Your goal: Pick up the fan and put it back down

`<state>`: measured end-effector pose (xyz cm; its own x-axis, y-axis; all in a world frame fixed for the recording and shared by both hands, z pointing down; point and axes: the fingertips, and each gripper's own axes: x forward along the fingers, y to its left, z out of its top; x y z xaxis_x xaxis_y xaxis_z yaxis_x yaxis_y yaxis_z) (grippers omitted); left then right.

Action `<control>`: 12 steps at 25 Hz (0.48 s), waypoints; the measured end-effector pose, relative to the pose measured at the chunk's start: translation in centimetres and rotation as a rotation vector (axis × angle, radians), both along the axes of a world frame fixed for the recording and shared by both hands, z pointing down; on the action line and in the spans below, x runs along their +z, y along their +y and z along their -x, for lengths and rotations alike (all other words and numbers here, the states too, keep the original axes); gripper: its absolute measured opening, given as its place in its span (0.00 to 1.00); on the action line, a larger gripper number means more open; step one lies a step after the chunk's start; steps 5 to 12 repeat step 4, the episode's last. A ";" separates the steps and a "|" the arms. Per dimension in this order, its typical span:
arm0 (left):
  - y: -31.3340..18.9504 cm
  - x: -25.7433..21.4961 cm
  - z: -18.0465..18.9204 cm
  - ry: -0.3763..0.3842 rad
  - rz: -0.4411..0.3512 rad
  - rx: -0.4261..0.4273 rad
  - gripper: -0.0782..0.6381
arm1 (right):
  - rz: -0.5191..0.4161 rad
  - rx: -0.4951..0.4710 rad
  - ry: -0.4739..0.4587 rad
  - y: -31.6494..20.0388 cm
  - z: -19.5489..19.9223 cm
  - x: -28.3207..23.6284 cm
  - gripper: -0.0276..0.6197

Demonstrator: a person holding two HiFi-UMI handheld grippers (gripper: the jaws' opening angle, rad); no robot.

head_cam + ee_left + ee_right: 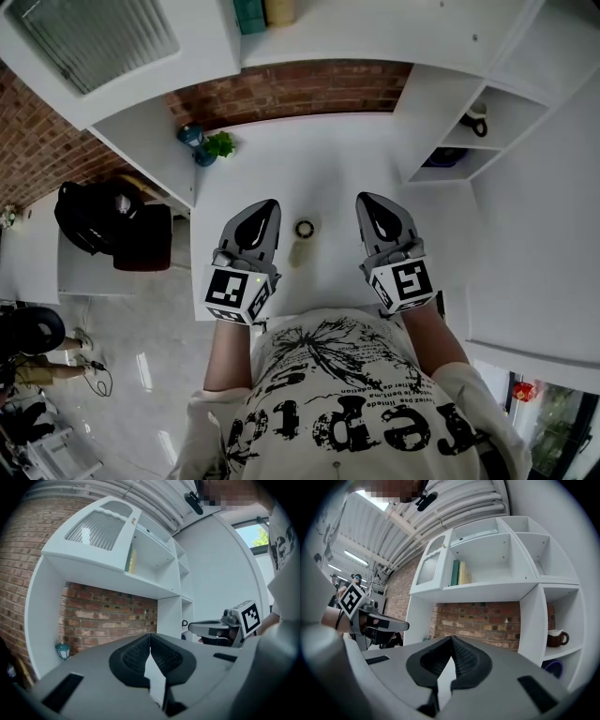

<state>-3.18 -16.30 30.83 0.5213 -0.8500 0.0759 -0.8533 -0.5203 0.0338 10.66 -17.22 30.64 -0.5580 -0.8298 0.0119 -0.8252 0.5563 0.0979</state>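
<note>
Between the two tools, on the white worktop (281, 159), lies the small pale handheld fan with a dark ring-shaped head (302, 242). It is touched by neither tool, sits a little closer to the left one, and its head points away from the person. The left tool (265, 208) and the right tool (368, 202) each carry a marker cube printed with black-and-white squares, pattern only. Large black lettering on the person's white T-shirt (347, 412) sits upside down and cannot be read surely. Both tools point level toward the red brick wall (281, 89), side by side, forearms stretched forward. Each tool's jaws are pressed together with nothing between them. Beyond the left tool stands a teal lantern (194, 145).
</note>
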 end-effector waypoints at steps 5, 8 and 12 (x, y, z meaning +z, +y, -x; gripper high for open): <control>0.4 0.0 0.0 -0.002 0.003 0.009 0.13 | 0.000 0.006 -0.010 0.3 0.2 -0.3 0.06; 0.4 0.0 0.0 -0.002 0.003 0.009 0.13 | 0.000 0.006 -0.010 0.3 0.2 -0.3 0.06; 0.4 0.0 0.0 -0.002 0.003 0.009 0.13 | 0.000 0.006 -0.010 0.3 0.2 -0.3 0.06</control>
